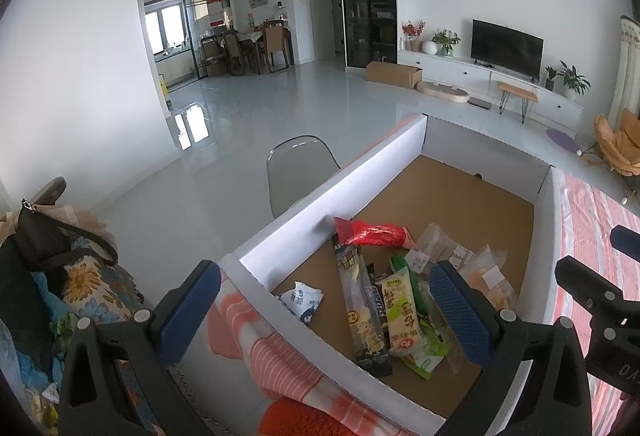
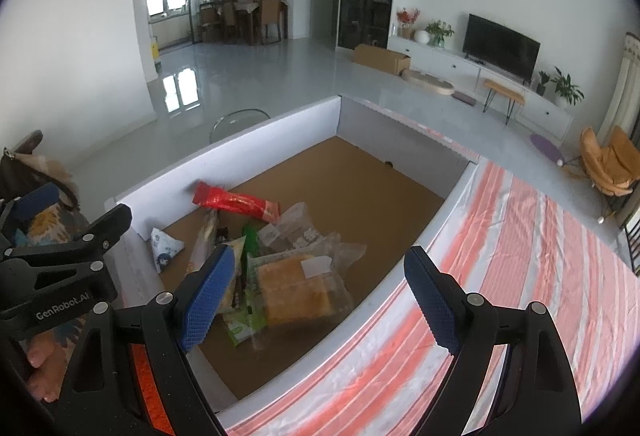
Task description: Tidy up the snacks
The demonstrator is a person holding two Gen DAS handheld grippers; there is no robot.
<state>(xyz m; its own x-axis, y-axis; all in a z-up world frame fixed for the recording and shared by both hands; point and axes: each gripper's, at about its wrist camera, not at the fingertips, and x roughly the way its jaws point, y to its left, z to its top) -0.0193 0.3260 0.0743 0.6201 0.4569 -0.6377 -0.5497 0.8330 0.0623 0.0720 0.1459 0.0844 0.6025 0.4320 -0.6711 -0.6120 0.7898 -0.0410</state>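
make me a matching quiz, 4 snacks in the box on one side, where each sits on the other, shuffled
Things:
1. red packet
2. small white and blue pouch
3. clear bag of orange cake
4. green wrapper

Places:
A. alone, close to the box's left corner
B. far end of the pile, one end against the white wall
C. right side of the pile, nearest the striped cloth
D. in the middle of the pile, partly under the pale yellow packet

Pairs: 1-B, 2-A, 3-C, 4-D

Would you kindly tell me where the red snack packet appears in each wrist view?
Left wrist: the red snack packet lies centre, against the white box wall.
Right wrist: it lies left of centre, by that wall.
Shared landmark: the television.
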